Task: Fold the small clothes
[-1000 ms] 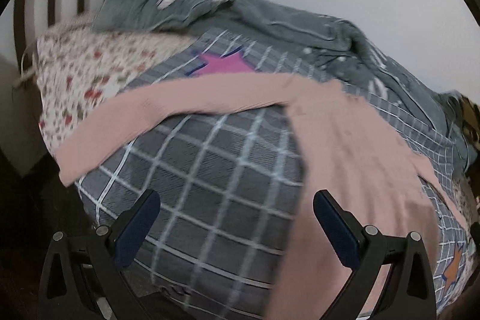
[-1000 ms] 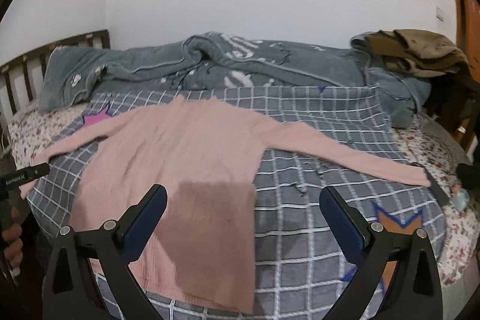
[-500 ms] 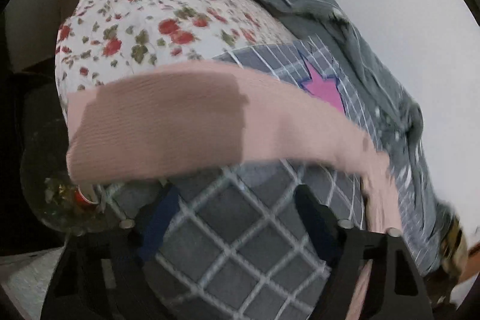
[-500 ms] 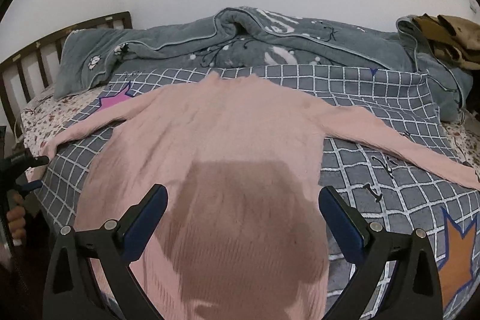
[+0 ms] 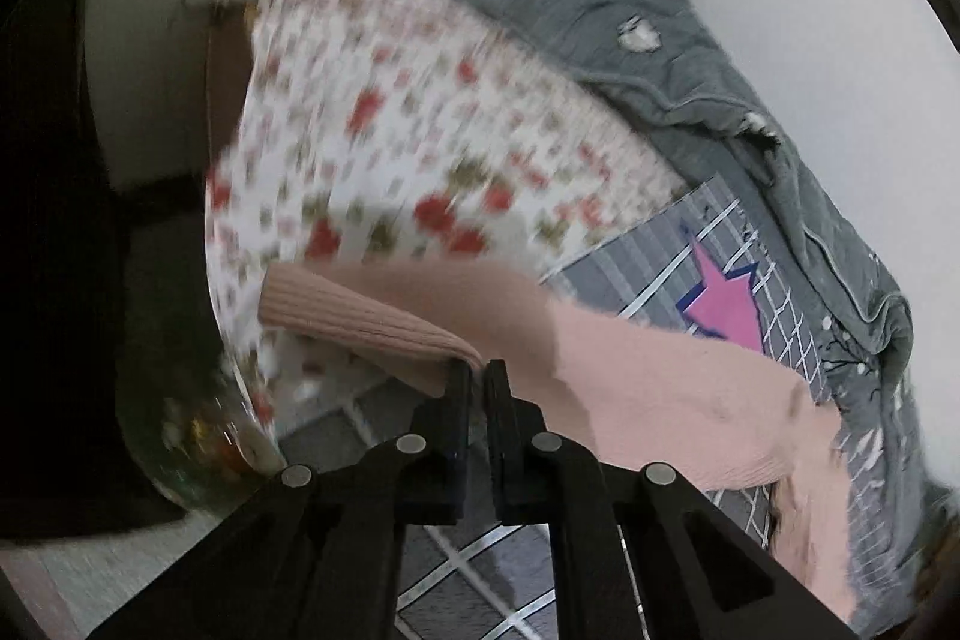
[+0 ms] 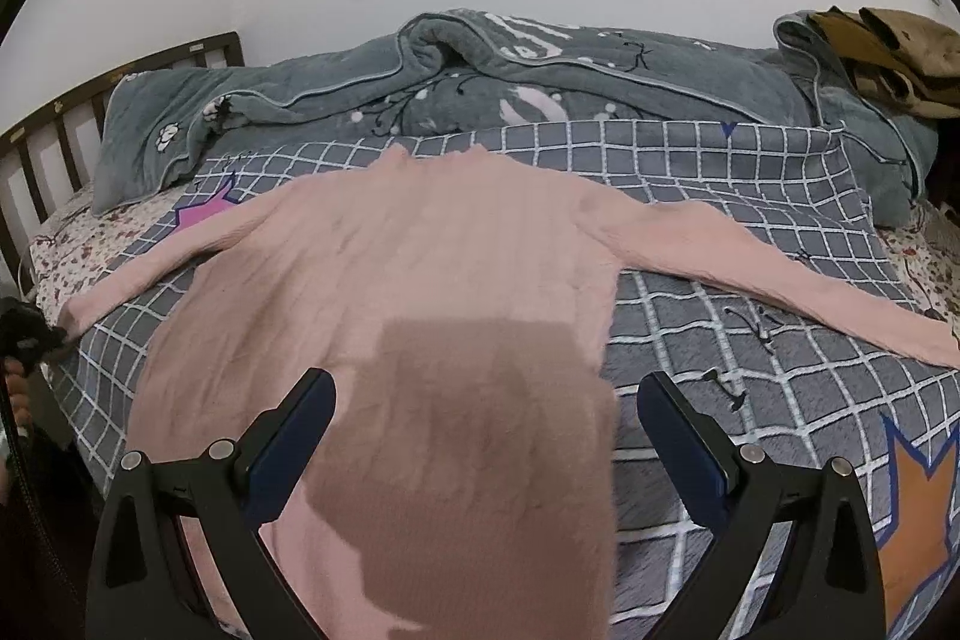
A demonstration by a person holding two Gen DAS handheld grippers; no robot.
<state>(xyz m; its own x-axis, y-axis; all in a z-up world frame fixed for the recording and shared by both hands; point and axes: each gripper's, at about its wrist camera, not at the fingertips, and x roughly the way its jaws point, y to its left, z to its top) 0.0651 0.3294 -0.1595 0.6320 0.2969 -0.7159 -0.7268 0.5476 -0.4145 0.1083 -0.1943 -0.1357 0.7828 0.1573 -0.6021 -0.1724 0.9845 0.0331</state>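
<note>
Here the left gripper (image 5: 478, 370) pinches the cuff of the pink sweater (image 6: 420, 280), its fingers pressed together on the ribbed sleeve end at the bed's edge.

The right gripper (image 6: 486, 403) hovers over the sweater's lower body with fingers spread wide, touching nothing. The sweater lies flat on the grey checked blanket (image 6: 750, 340), both sleeves stretched outward; a grey quilt (image 6: 540, 82) is bunched behind it.

Pink sweater (image 6: 420, 292) flat on checked blanket (image 6: 750, 340)
</note>
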